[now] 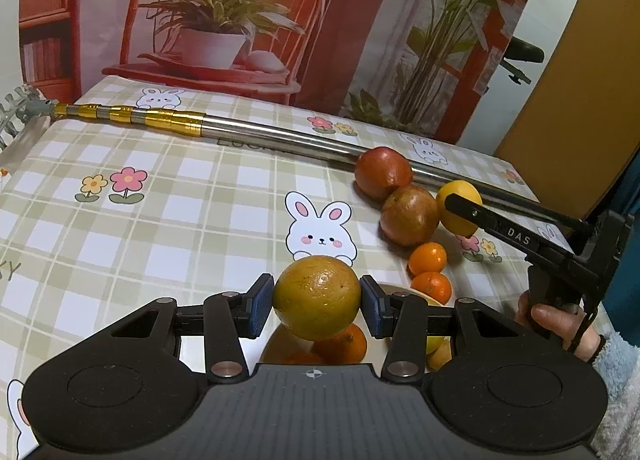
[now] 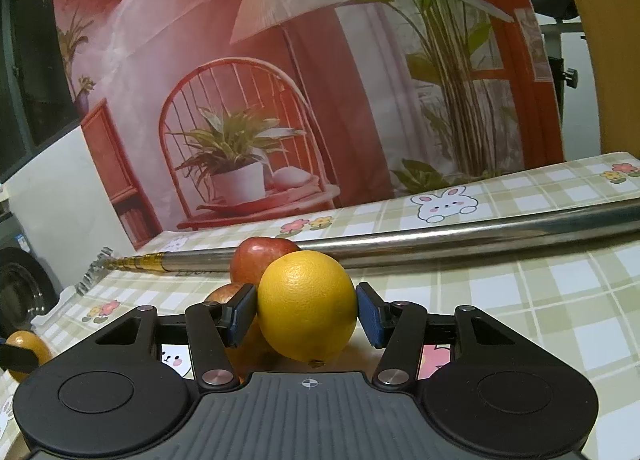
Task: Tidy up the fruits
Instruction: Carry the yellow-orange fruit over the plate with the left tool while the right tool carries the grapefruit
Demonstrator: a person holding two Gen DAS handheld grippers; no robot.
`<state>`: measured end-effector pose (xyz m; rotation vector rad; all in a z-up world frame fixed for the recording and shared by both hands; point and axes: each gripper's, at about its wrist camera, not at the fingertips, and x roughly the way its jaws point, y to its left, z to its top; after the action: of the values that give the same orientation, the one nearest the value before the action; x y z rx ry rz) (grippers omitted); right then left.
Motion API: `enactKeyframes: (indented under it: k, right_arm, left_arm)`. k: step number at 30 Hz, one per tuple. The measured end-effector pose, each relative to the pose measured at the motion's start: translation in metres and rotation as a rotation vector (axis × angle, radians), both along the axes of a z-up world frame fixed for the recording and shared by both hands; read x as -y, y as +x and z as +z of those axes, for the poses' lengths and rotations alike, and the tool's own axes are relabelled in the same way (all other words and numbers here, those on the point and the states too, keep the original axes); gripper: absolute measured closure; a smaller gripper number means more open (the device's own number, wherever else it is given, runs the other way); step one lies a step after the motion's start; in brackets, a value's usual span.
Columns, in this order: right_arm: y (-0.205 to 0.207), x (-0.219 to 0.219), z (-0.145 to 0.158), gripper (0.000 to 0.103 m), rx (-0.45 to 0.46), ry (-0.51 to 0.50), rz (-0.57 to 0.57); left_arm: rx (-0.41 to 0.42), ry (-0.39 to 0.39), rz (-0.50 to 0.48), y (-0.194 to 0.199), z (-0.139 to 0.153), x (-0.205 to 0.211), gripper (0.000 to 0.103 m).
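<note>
We hold the left gripper (image 1: 317,302) tilted down, jaws closed w/ both blue pads pressing a greenish-yellow orange (image 1: 316,298). Right gripper (image 2: 306,310) sits nearer level, jaws clamped on a yellow orange (image 2: 307,306). Our right hand (image 1: 560,326), fuzzy sleeve at the wrist, wraps its handle.

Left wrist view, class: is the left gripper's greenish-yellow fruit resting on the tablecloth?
No: the left gripper holds the greenish-yellow fruit between its pads, lifted above an orange.
</note>
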<state>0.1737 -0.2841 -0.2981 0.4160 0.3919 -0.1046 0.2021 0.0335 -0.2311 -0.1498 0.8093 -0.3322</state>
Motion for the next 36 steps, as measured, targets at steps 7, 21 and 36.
enactKeyframes:
  k: [7,21,36]
  right_arm:
    - [-0.004,-0.003,0.002,0.053,-0.027,-0.001,-0.023]
    - [-0.065,-0.034,0.029,0.053,-0.009,-0.011,-0.026]
    - [-0.109,-0.073,0.053,0.053,0.03,0.129,0.015]
  left_arm:
    - [-0.015,-0.005,-0.005,-0.013,0.0,-0.003,0.054]
    - [-0.021,0.005,-0.082,-0.027,0.0,0.01,0.054]
    - [-0.054,0.001,-0.11,-0.058,-0.004,0.013,0.054]
